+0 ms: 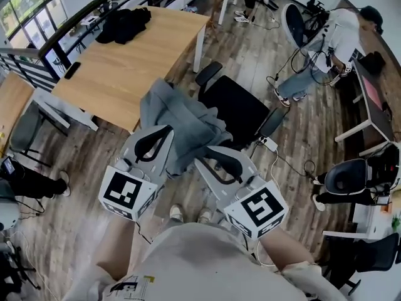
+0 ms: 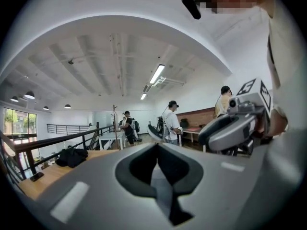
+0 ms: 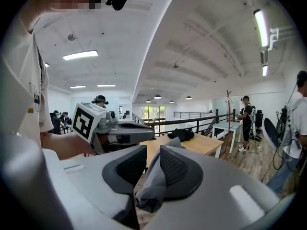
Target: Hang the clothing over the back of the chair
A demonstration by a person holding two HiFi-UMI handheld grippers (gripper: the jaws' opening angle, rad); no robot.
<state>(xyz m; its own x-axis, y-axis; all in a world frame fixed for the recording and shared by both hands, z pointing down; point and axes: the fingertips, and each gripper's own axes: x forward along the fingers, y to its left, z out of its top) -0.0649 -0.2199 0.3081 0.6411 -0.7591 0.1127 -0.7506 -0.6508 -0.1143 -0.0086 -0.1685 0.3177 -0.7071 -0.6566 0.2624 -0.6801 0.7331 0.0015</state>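
Observation:
A grey garment (image 1: 182,121) hangs bunched in the air between my two grippers, draped down over the near side of a black office chair (image 1: 241,108). My left gripper (image 1: 153,144) is shut on a fold of it; in the left gripper view a strip of grey cloth (image 2: 162,178) is pinched between the pads (image 2: 139,169). To its right, my right gripper (image 1: 220,158) grips another fold, and in the right gripper view the bunched cloth (image 3: 152,183) sits between its jaws. The garment hides the chair's back.
A wooden table (image 1: 125,68) stands behind the chair with a black bundle (image 1: 123,24) and a phone (image 1: 72,70) on it. A person (image 1: 329,42) stands at the right. Another black chair (image 1: 349,177), a power strip (image 1: 268,144) and a railing (image 1: 75,24) are nearby.

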